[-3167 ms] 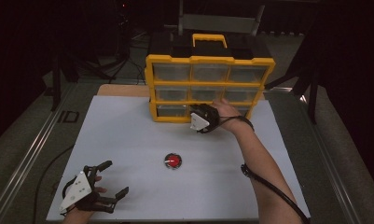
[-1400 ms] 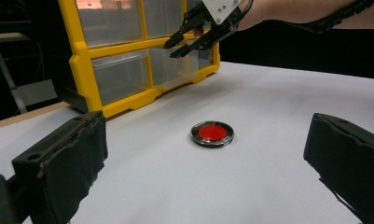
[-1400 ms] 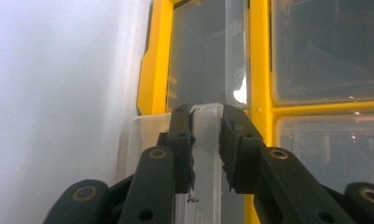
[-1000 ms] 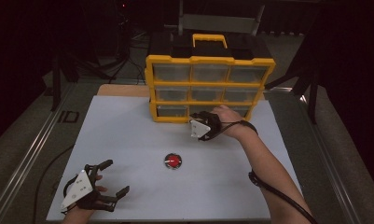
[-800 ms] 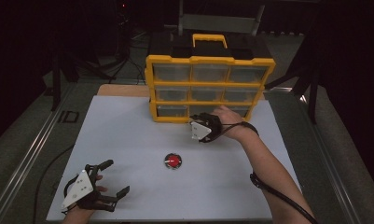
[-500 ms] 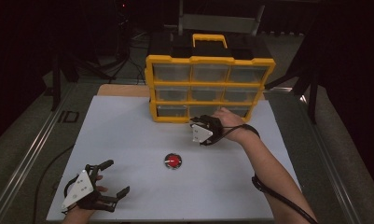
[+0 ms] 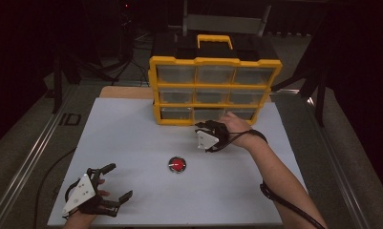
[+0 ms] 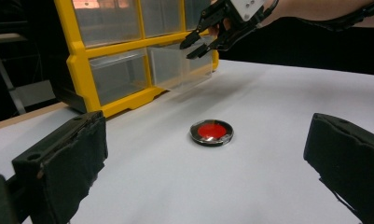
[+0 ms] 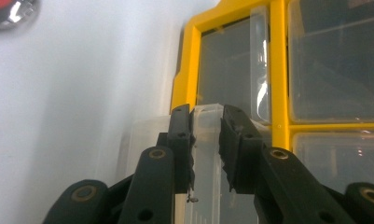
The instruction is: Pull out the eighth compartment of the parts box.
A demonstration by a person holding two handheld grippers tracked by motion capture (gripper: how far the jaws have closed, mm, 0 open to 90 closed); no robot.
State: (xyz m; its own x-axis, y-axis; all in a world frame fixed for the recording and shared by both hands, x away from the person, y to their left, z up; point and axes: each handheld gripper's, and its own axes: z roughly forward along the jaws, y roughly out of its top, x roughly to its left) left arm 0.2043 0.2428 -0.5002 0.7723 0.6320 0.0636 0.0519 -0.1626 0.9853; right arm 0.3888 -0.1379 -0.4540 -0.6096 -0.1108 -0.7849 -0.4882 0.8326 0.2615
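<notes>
Since the earliest frame the right gripper [image 7: 206, 130] has drawn back from the yellow organiser [image 7: 213, 90] toward the lower part of the high view, bringing the middle drawer [image 8: 182, 65] of the bottom row out with it; the left gripper [image 7: 113, 182] has kept its spot at the lower left.

In the right gripper view the jaws clamp the drawer's clear front lip, one ribbed black pad on each side of it. From the left gripper view the drawer juts from its slot at upper centre, a box of see-through, faintly frosted plastic with smooth flat walls, standing proud of the glossy yellow frame. Below it on the matte white table [image 7: 132, 138] lies a flat round red disc [image 8: 211, 132] in a dark shiny rim, well ahead of the left gripper's wide-spread, unloaded foam-like black jaws.
</notes>
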